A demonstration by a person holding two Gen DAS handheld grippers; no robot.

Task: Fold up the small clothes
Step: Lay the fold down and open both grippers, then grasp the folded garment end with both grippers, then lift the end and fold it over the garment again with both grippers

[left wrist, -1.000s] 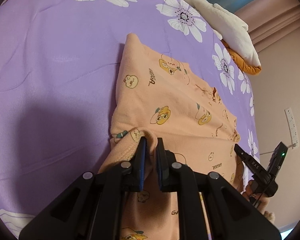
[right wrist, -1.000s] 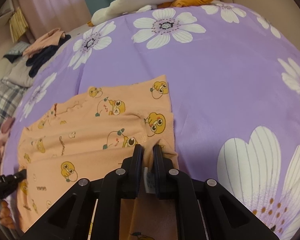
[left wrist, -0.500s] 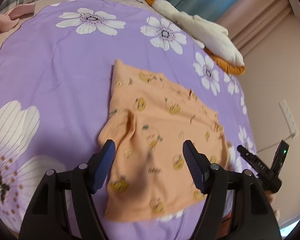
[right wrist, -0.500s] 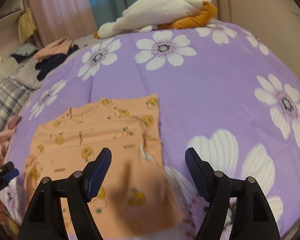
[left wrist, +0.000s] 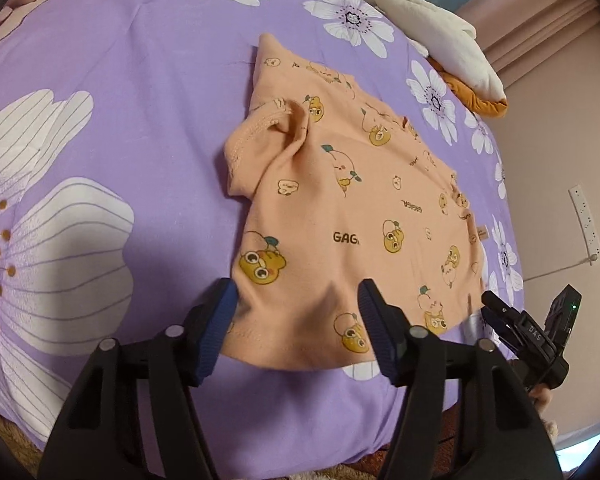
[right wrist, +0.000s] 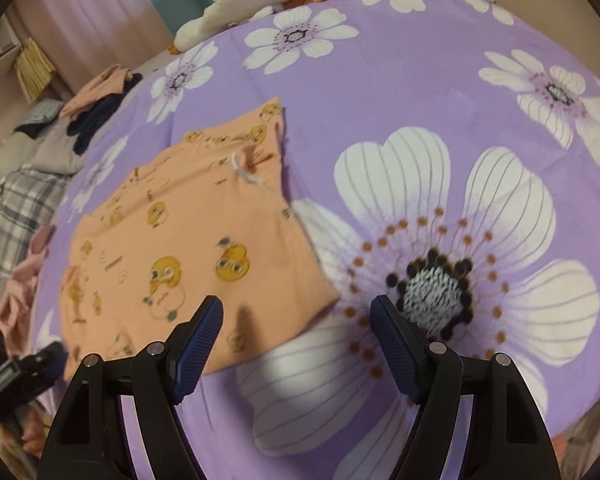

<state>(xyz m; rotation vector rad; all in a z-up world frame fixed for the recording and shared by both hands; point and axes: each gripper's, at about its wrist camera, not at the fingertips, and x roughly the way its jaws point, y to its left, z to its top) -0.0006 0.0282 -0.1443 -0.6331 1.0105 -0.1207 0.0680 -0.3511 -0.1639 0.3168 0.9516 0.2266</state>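
The right wrist view is motion-blurred: the prints on the orange garment [right wrist: 172, 248] smear, and the other hand-held gripper [right wrist: 16, 376] at the lower left edge is a dark blur, cut off by the frame. The clothes pile [right wrist: 40, 160] at the left is too blurred to sort. In the left wrist view, the garment's printed word [left wrist: 346, 237] is cut short by a fold.

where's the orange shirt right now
The orange shirt lies on the purple flowered bedspread, just beyond the open left gripper; in the right wrist view it sits left of the open right gripper.
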